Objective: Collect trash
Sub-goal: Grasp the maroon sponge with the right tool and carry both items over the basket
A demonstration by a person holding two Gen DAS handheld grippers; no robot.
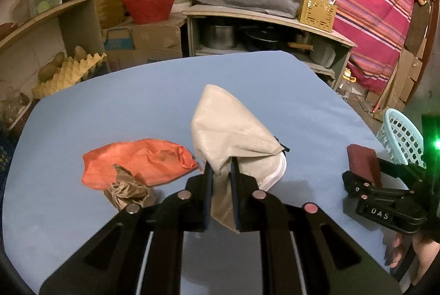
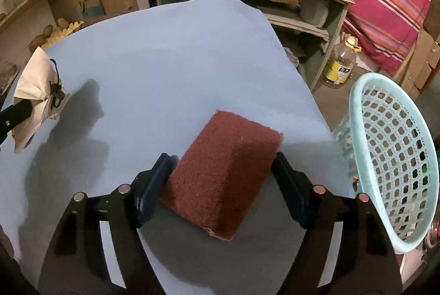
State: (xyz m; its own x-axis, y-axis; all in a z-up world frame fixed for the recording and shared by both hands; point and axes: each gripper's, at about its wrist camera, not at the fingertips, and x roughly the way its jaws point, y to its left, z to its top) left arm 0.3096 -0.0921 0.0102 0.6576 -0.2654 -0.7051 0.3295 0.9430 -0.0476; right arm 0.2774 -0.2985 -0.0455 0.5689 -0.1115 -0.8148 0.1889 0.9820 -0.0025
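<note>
Two tools work over the blue counter (image 2: 178, 53): the left tool (image 1: 221, 171) clamps a beige mask (image 1: 228, 130), the right tool (image 2: 221, 171) straddles a maroon sponge (image 2: 222, 176), and the basket (image 2: 396, 157), contents unclear, stands at three o'clock.

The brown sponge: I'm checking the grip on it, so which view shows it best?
The right wrist view: the brown sponge fills its centre between the right gripper's jaws. The left wrist view shows only one end, at the right edge.
</note>
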